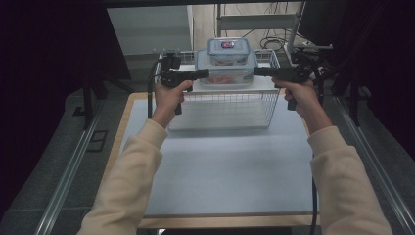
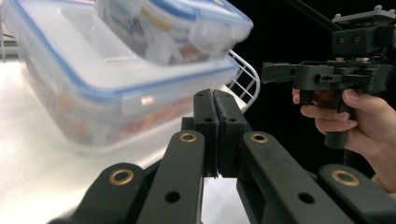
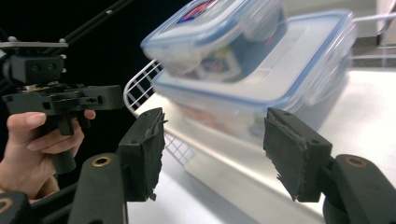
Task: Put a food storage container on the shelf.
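Two clear food boxes with blue-rimmed lids stand stacked on a white wire rack [image 1: 225,105] at the far side of the table. The large box [image 1: 226,73] [image 2: 88,88] [image 3: 289,70] carries the small box [image 1: 228,50] [image 2: 173,28] [image 3: 210,32]. My left gripper [image 1: 201,74] [image 2: 215,116] is level at the large box's left end, jaws shut with nothing between them. At the box's right end my right gripper [image 1: 258,71] [image 3: 214,140] is open, its pads apart in front of the box and not touching it.
The rack stands on a pale blue mat [image 1: 220,166] over a wooden tabletop. A dark monitor [image 1: 323,19] and cables [image 1: 274,41] lie behind at the right. Dark curtains hang on both sides, and metal rails [image 1: 68,171] run along the table.
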{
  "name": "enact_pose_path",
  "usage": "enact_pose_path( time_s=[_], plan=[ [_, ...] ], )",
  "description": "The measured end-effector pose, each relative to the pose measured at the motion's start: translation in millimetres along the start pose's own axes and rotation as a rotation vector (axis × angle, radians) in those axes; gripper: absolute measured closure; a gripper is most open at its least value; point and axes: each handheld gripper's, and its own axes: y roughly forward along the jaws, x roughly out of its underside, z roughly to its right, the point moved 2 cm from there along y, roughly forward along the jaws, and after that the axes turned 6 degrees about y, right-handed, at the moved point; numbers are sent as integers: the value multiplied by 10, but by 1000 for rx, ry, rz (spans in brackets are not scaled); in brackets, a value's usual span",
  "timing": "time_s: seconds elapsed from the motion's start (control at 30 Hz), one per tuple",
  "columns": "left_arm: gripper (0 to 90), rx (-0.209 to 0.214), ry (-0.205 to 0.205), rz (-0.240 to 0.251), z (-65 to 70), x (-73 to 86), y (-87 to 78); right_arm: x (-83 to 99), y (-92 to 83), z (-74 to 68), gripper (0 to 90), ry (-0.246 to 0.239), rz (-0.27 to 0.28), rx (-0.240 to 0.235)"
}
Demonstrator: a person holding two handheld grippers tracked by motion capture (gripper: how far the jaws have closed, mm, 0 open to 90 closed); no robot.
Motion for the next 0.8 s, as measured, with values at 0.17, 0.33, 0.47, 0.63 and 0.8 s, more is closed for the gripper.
enact_pose_path(
  time_s=[0.17,0.33,0.47,0.63,0.8],
  plan=[
    [890,27,1,8,20,213,-180,174,-48,-19,380,-15,5,-24],
    [888,19,17,26,55,462,-397,460,-132,-14,380,-32,10,-42],
    [886,36,-4,46,71,690,-545,695,-207,9,380,-27,18,-62],
    [863,43,-31,58,73,1017,-689,1033,-304,44,380,-29,26,-75],
    [697,-1,-26,47,98,1400,-745,1392,-357,99,377,-19,10,-74]
  ],
)
